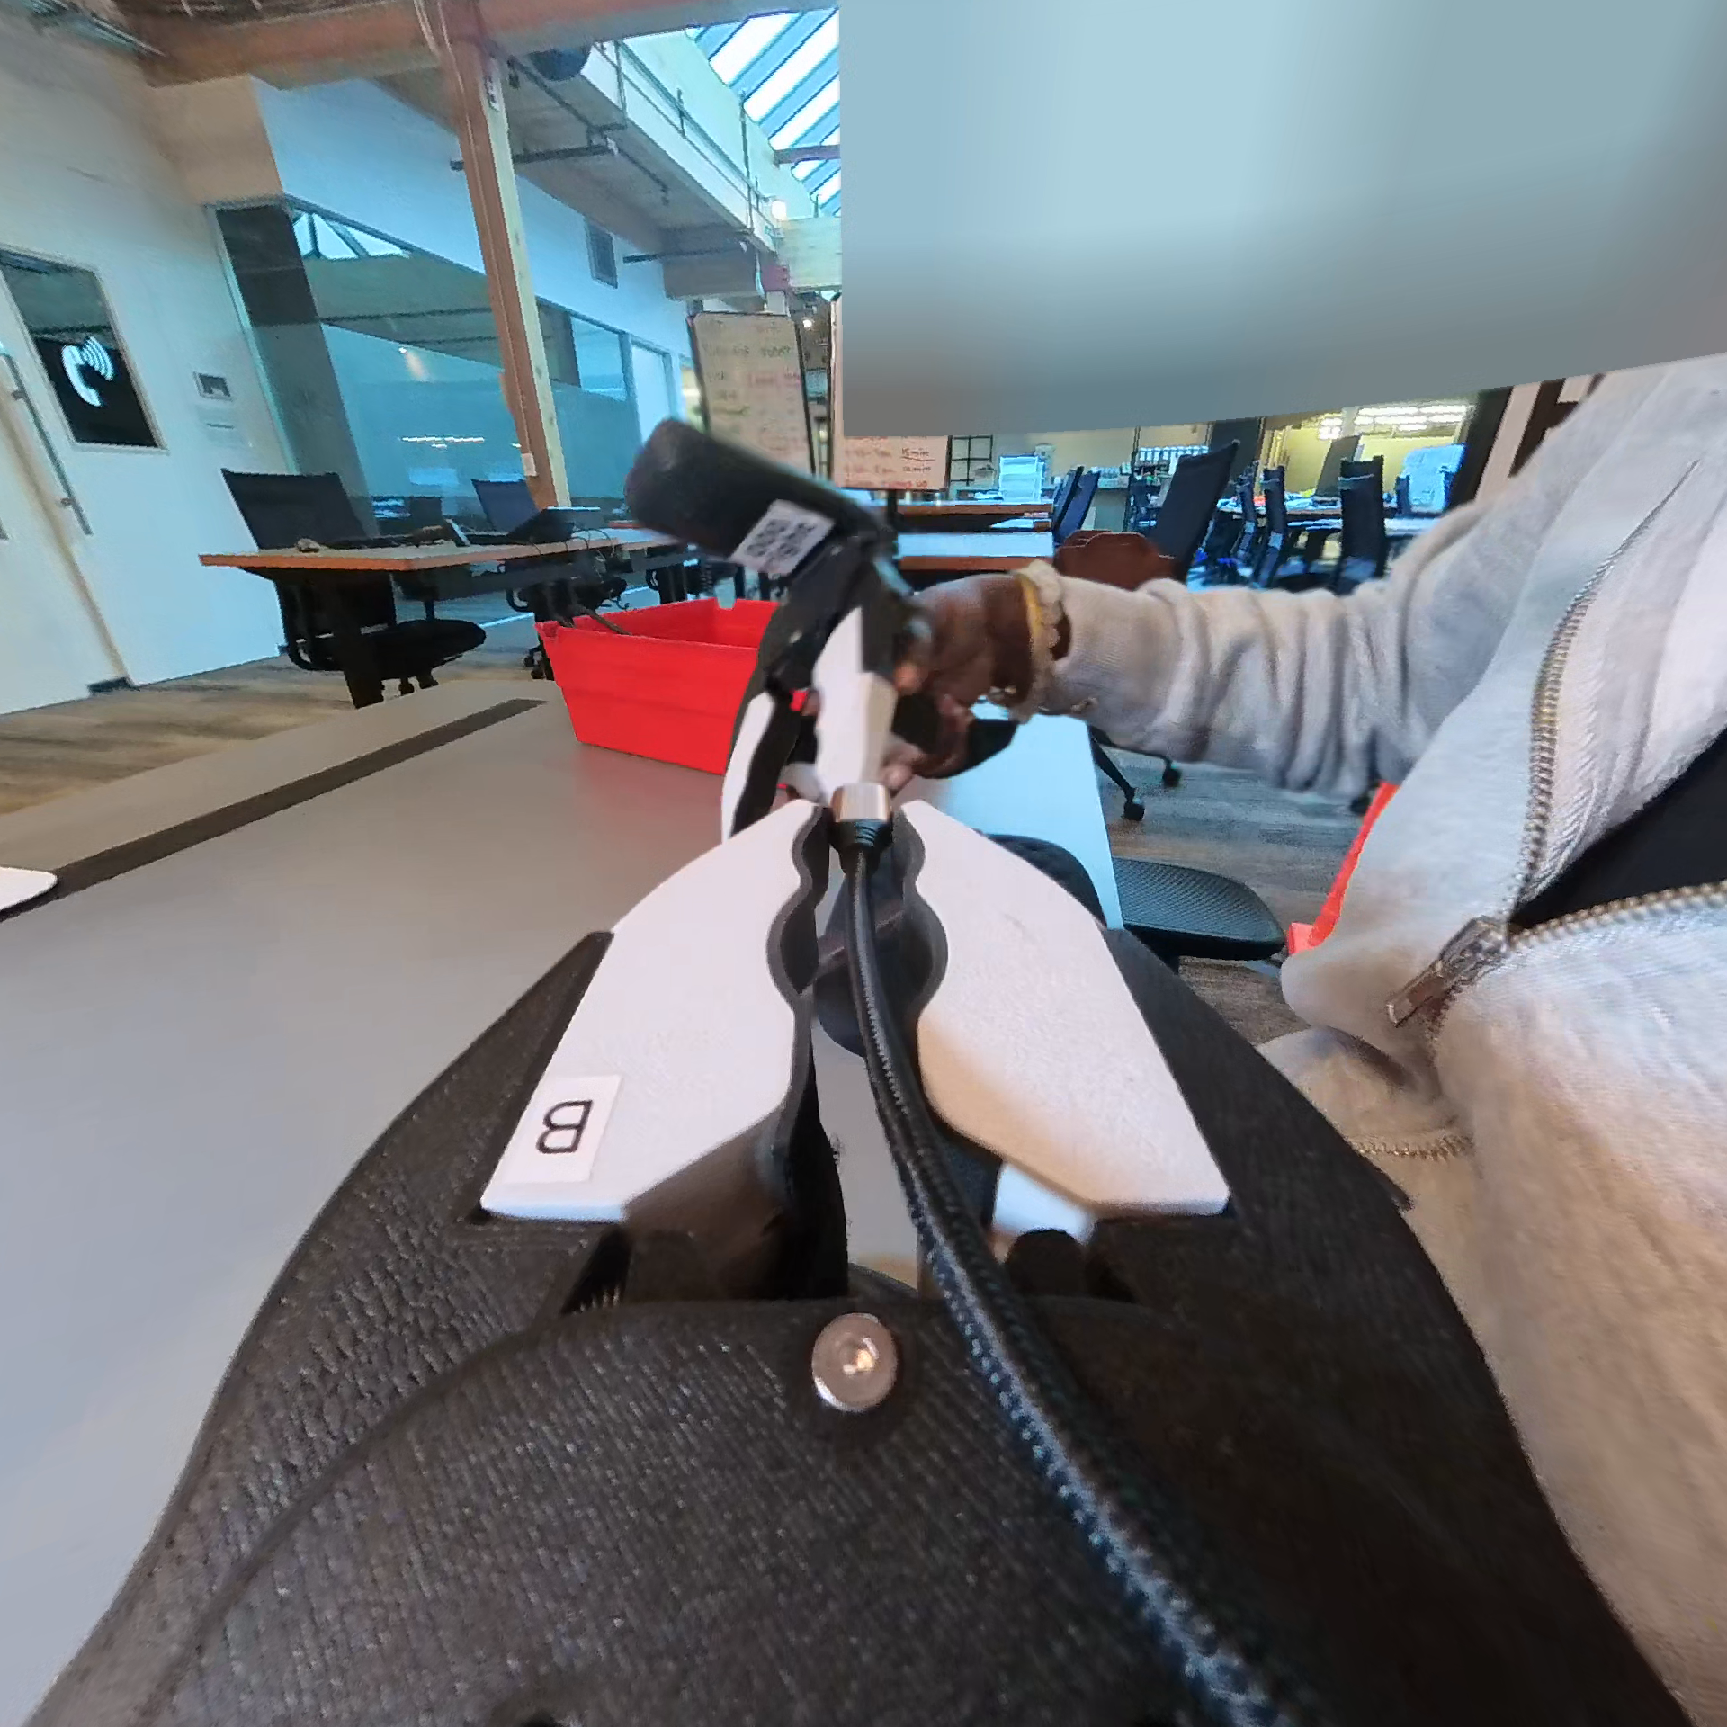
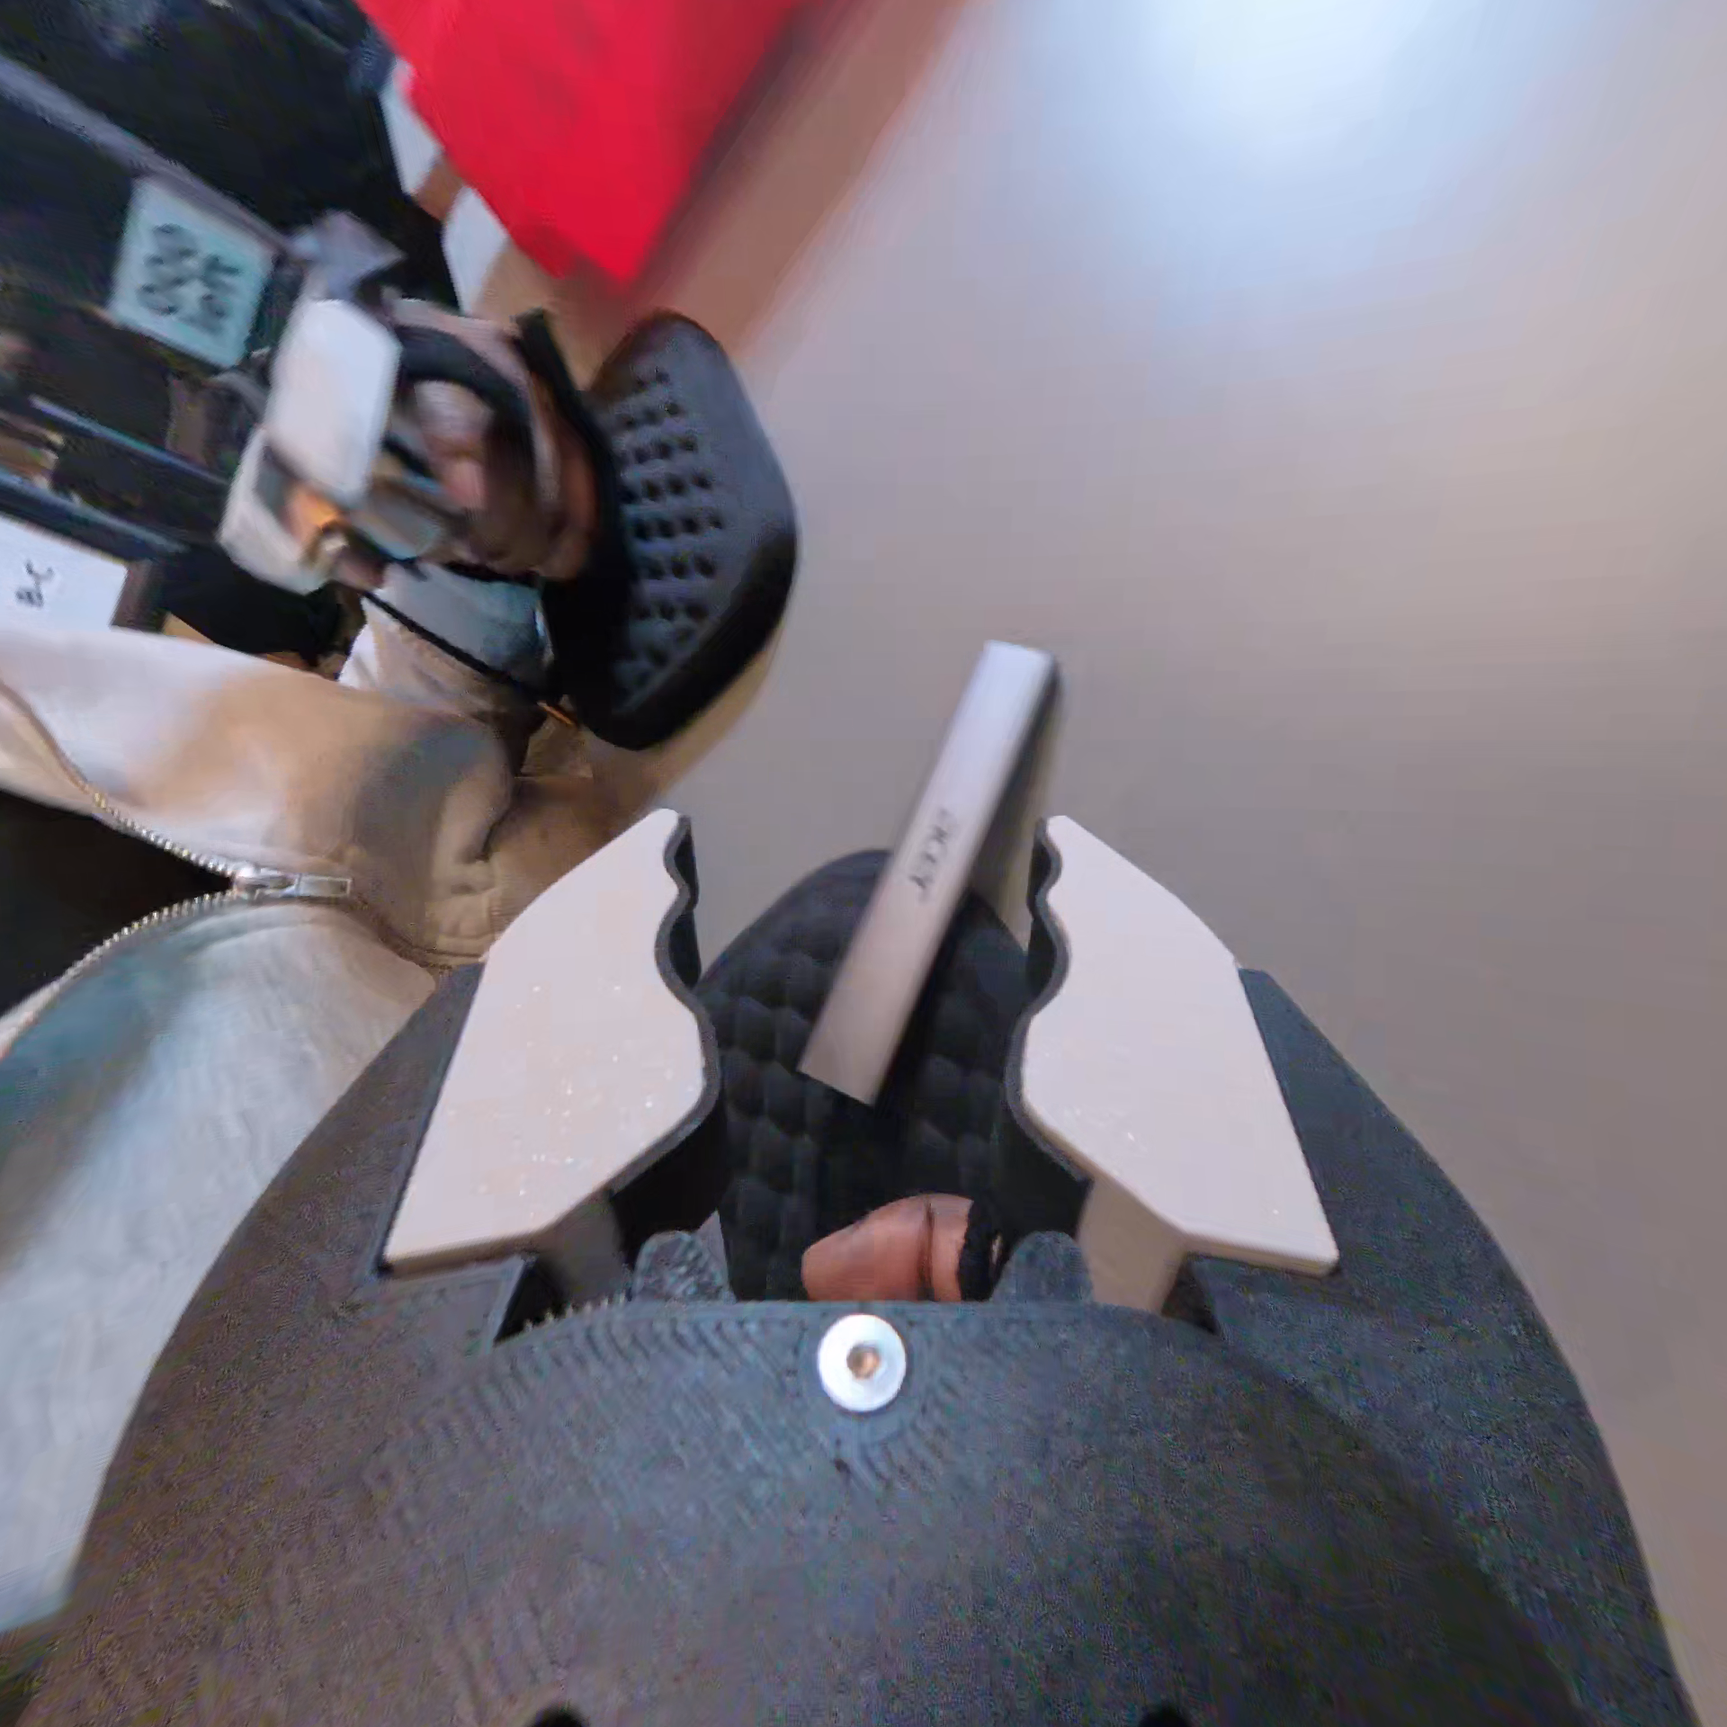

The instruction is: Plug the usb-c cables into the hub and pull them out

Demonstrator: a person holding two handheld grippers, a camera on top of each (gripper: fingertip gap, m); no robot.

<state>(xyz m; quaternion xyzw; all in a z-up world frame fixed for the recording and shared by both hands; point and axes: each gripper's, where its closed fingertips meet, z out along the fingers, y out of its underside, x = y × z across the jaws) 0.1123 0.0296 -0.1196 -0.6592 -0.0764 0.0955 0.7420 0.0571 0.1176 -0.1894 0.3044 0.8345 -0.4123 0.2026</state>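
Observation:
My left gripper (image 1: 860,822) is shut on a black braided usb-c cable (image 1: 897,1075). The cable's silver plug collar (image 1: 861,804) sticks out past the fingertips. The cable runs back over the gripper body. My right gripper (image 2: 864,832) holds the grey hub (image 2: 944,869) between widely spread jaws. The hub is tilted and lies against the right finger. No cable shows in the hub's far end. In the left wrist view the right gripper (image 1: 804,748) points down just beyond the plug, and the hub is hidden there. The left gripper (image 2: 308,449) is a blur at upper left, away from the hub.
Both grippers are above a grey table (image 1: 280,934). A red bin (image 1: 654,682) stands at the table's far side, and also shows in the right wrist view (image 2: 579,121). The person's grey zipped jacket (image 1: 1402,1028) fills the right. Black office chairs (image 1: 1196,906) stand past the table edge.

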